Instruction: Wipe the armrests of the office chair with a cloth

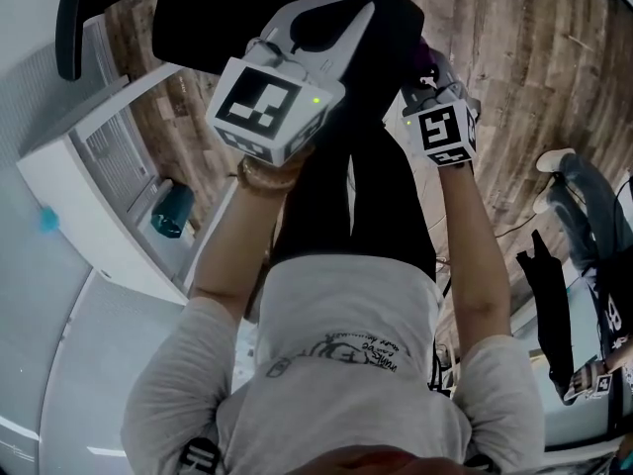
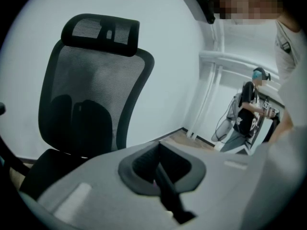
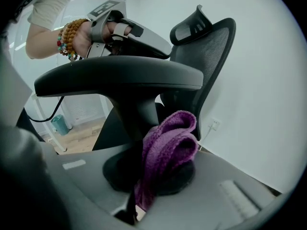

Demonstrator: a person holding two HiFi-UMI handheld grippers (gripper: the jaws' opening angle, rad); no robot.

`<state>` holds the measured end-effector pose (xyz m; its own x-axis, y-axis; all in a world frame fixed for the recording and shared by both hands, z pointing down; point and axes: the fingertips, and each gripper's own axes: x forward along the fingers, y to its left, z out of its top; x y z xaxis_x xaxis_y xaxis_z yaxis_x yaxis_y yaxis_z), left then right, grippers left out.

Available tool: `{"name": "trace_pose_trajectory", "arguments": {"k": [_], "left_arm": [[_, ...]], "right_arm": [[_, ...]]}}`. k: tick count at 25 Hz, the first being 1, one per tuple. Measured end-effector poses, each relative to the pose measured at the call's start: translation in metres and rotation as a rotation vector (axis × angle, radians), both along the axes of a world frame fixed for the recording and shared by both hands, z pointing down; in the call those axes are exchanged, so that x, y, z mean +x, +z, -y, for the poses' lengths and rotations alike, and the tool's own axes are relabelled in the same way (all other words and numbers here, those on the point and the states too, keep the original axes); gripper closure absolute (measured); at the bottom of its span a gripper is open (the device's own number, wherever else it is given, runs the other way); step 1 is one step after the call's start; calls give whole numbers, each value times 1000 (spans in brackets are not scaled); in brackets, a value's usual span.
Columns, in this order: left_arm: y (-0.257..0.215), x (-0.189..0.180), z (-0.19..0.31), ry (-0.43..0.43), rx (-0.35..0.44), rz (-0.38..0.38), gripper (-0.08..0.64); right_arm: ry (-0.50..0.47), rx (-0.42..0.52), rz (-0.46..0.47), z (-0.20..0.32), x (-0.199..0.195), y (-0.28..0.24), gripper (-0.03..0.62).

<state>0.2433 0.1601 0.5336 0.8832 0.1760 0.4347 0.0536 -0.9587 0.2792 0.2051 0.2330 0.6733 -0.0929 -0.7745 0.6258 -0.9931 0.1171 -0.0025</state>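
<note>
The black office chair with mesh back and headrest stands before a white wall. One black armrest pad spans the right gripper view, just above and beyond a folded purple cloth. My right gripper is shut on that cloth, and a bit of the cloth shows at the right gripper in the head view. My left gripper has its jaws together with nothing clearly between them. It hovers over the chair seat as the left gripper. The other armrest sits top left.
A white cabinet unit and a teal bin stand on the wooden floor to the left. Another person stands by a white desk frame. Someone's legs are at the right. A wall socket is behind the chair.
</note>
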Motion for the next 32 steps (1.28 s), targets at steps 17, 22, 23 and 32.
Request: {"name": "trace_pose_trajectory", "arguments": {"k": [17,22,23,32], "left_arm": [[0,3,-13,54,42,49,558],[-6,-6,-18,64,21,62,558],[-8,-7,-19,65,19,62,558],[-26,-18,-20,75,25,61,558]], "right_arm": [[31,82,37,15,8,-53,566],[35,61,57,10,2,-61,566],[43,59,61,7,1,-63,566],[104,17,27,-15,14,-89,566]]}}
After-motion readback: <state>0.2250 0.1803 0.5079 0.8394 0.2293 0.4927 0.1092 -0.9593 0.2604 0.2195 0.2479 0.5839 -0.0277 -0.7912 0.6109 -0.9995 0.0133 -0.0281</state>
